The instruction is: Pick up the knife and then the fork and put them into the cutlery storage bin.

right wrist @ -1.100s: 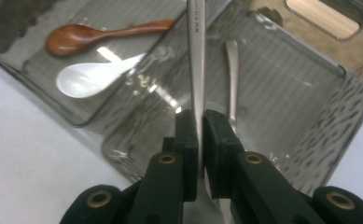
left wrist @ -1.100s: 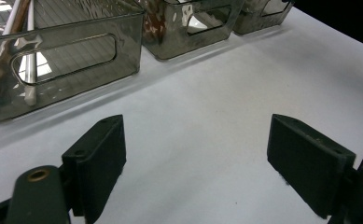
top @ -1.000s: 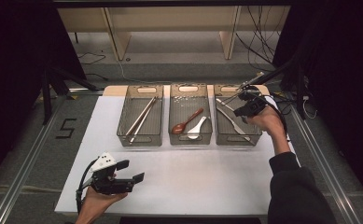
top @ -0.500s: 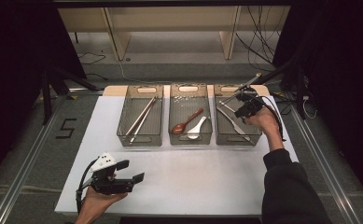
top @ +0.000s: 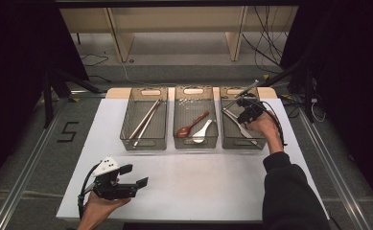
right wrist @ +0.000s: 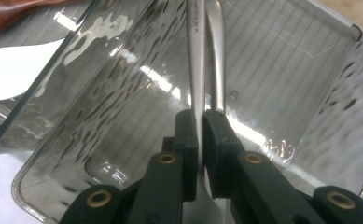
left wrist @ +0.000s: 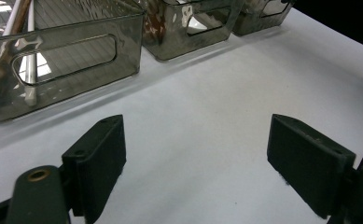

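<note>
Tongs [right wrist: 206,60], steel ones, are pinched in the right gripper [right wrist: 201,140], their two arms pressed together between the pads. They hang over the right bin [top: 232,139], tips angled up past its far rim in the high view. Walls close in on both sides there, so there is little sideways room. The middle bin [top: 196,143] sits just beside it, holding a brown spoon [top: 192,125] and a white spoon [top: 201,132]. The left bin [top: 143,143] carries chopsticks [top: 145,120]. The left gripper [top: 135,175], jaws wide apart, rests low over the bare white table [top: 198,182] with plenty of space. The hand blocks the tongs' hinge end.
</note>
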